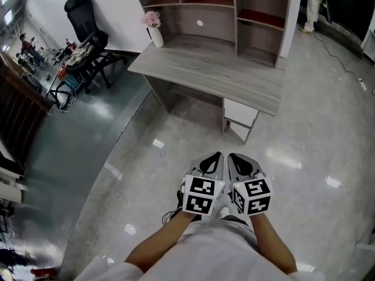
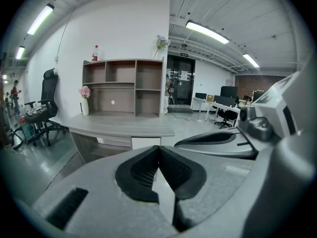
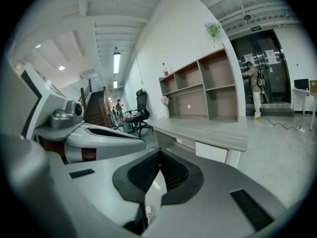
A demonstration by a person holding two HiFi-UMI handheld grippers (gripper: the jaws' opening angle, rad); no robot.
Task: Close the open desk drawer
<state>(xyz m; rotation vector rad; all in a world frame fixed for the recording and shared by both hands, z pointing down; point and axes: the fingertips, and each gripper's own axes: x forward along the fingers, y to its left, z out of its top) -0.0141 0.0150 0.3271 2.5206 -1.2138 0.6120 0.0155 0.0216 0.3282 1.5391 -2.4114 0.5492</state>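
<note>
**Desk and grippers, viewed from the head and from each gripper.** A grey wood-grain desk (image 1: 217,75) is shown against the wall. It carries a shelf unit (image 1: 234,10) in whose compartments no contents are seen. A red-capped bottle (image 2: 94,53) is stood on top of the unit.

A black office chair (image 1: 88,40) is parked well apart, off the desk's left end.

The drawer (image 1: 241,112), white-fronted, is set under the desk's right end and is seen pulled forward. Its inside is hidden, so its contents cannot be told.

The left gripper (image 1: 214,159) and right gripper (image 1: 239,160) are held side by side, almost touching, over the floor and well short of the desk. Both pairs of jaws are pressed together with nothing between them. This posture is judged suited to pushing the drawer front with blunt closed tips rather than grasping it. The approach is judged unfinished.

A white vase (image 1: 156,37) of pink flowers is placed at the desk's left rear corner, well apart from the drawer.
</note>
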